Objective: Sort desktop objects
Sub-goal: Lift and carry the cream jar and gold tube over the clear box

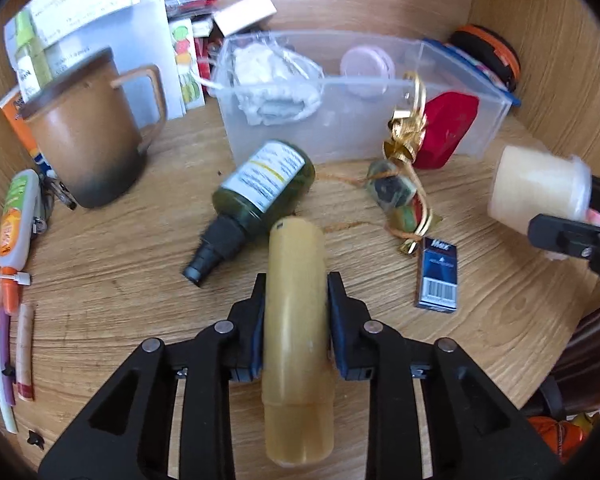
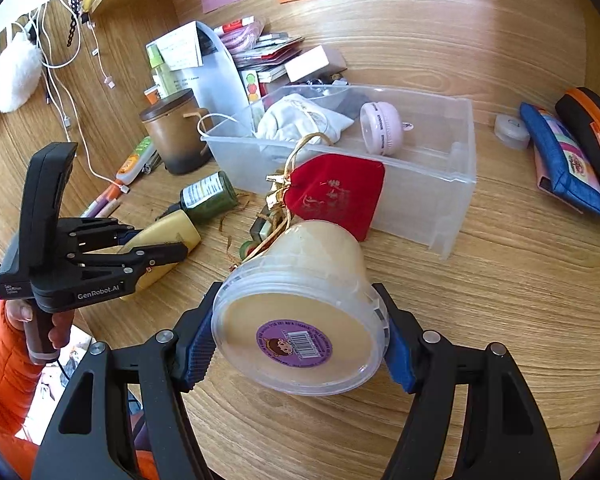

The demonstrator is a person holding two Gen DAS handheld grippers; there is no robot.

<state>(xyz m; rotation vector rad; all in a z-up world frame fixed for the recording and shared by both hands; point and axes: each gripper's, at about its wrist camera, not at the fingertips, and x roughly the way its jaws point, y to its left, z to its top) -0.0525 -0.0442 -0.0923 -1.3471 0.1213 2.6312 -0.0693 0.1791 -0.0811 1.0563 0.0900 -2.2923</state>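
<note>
Tongs both hold loads. My left tongs point(image 1: 296, 300) clamp a yellow tube point(image 1: 296, 340). My right tongs point(image 2: 300, 344) grip a cream tub point(image 2: 304, 312) above the table point(image 2: 500, 300).

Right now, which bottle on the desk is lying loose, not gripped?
The dark green spray bottle, on its side before the clear bin. The yellow bottle is clamped in the left gripper.

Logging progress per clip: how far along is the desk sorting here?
Partway. The clear bin already holds a white pouch and pink case. Left tongs grip a yellow tube; right tongs grip a lidded tub. The green bottle and blue box remain out.
</note>
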